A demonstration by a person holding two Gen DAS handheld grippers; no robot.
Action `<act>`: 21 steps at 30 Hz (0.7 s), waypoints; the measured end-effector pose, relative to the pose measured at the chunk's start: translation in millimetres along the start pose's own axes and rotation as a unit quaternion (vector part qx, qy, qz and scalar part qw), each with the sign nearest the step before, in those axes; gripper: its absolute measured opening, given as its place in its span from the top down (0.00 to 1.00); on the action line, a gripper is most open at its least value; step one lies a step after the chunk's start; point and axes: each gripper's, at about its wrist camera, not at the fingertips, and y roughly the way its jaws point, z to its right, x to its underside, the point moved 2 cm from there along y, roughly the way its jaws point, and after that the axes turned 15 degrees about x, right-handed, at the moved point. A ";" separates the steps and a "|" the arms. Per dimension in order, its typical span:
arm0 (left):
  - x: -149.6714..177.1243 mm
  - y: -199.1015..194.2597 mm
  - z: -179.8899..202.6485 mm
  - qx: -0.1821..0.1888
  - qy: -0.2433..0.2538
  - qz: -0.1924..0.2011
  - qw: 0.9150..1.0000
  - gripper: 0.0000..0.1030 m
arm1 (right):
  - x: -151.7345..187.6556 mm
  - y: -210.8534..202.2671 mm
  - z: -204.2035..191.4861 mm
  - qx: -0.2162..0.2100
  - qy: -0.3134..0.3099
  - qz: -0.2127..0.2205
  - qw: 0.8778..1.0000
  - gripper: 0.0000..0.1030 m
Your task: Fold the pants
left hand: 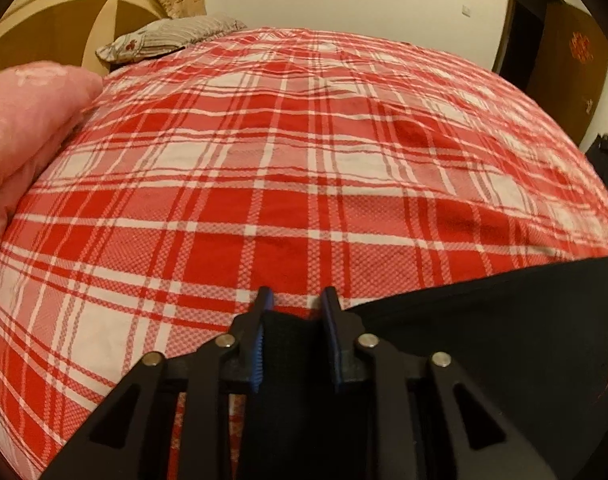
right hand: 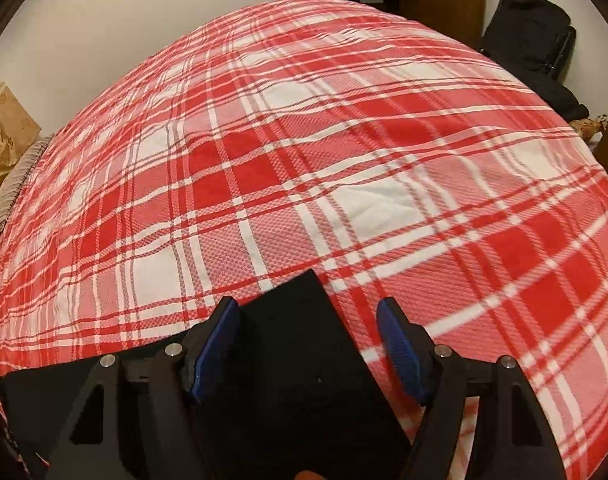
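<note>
Red plaid bedspread (left hand: 288,152); perhaps a pillow (left hand: 172,36)

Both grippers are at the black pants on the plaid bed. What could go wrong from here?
1. The left gripper has fabric of the pants between narrow jaws, but whether the pads pinch it is unclear; it may slip out when lifted.
2. The right gripper is open, and only its left pad is by the corner; closing there may miss the corner.
3. The pants lie on the bedspread, so a low pinch could catch it too.
</note>
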 end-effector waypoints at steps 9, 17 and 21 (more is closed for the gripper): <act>1.1 -3.4 20.7 -0.023 0.057 -0.011 0.998 0.89 | 3.9 -30.6 4.7 -0.029 -0.004 0.033 0.999 0.93; -4.8 -48.3 22.1 0.014 0.035 0.048 0.998 0.89 | 30.5 -98.5 13.5 -0.060 -0.022 0.104 0.992 0.94; -1.6 -70.6 24.9 0.043 0.026 0.074 0.996 0.89 | 47.9 -129.1 31.4 -0.085 -0.018 0.137 0.987 0.94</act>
